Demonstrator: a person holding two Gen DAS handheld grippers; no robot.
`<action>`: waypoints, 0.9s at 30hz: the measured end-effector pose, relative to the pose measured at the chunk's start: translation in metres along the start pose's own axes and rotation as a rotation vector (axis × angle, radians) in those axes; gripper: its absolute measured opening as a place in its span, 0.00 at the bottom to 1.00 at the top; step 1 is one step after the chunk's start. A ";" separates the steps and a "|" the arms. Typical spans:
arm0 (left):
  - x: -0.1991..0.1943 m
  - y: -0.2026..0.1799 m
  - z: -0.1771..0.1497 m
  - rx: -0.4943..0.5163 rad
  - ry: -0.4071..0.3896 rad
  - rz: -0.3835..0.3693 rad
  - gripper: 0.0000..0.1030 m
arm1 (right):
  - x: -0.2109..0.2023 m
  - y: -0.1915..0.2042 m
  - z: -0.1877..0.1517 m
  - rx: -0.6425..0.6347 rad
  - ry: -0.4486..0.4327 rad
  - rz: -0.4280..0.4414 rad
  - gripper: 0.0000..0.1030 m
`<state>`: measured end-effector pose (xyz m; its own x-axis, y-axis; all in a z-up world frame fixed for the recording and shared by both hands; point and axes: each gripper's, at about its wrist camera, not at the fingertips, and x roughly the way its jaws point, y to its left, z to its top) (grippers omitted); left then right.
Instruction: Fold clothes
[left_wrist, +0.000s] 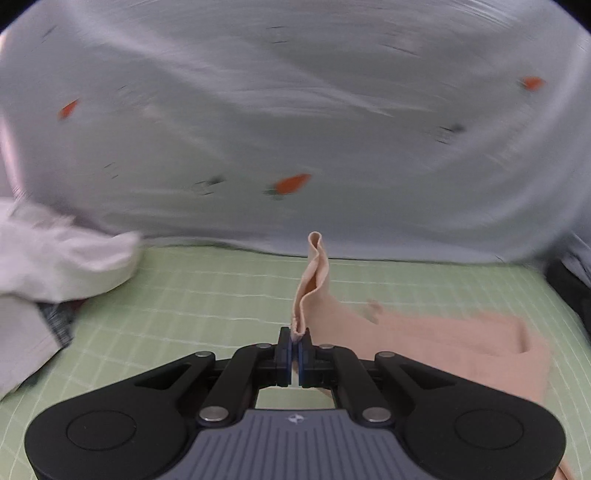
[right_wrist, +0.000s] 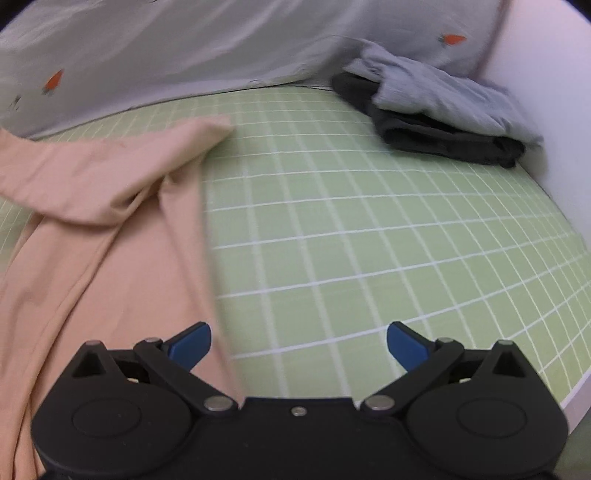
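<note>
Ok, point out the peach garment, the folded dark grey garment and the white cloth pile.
Peach cotton garment (right_wrist: 92, 258), right wrist view, its flat body.
Folded dark grey garment (right_wrist: 443, 138), right wrist view, front edge.
White crumpled cloth pile (left_wrist: 62, 258), left wrist view, its middle.

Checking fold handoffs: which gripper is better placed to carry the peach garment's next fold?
Left. The left gripper is shut on the peach garment's edge, while the right gripper is open, holding nothing.

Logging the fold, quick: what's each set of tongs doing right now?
Left tongs: closed on the peach garment.
Right tongs: open, holding nothing.
</note>
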<state>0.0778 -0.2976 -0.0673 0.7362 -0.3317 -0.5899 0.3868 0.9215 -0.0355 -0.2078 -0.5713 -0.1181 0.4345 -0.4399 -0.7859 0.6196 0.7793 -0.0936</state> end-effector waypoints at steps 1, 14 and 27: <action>0.002 0.012 0.000 -0.021 0.000 0.016 0.03 | -0.002 0.005 -0.001 -0.013 0.002 0.001 1.00; 0.005 0.098 -0.054 -0.267 0.188 0.264 0.30 | -0.019 0.035 -0.022 -0.105 0.003 -0.010 1.00; -0.066 -0.015 -0.131 0.013 0.447 -0.147 0.70 | -0.028 0.014 -0.051 -0.084 0.049 -0.015 0.86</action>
<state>-0.0493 -0.2627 -0.1340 0.3630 -0.3361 -0.8691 0.4781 0.8677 -0.1359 -0.2445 -0.5249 -0.1289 0.3917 -0.4315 -0.8126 0.5682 0.8081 -0.1552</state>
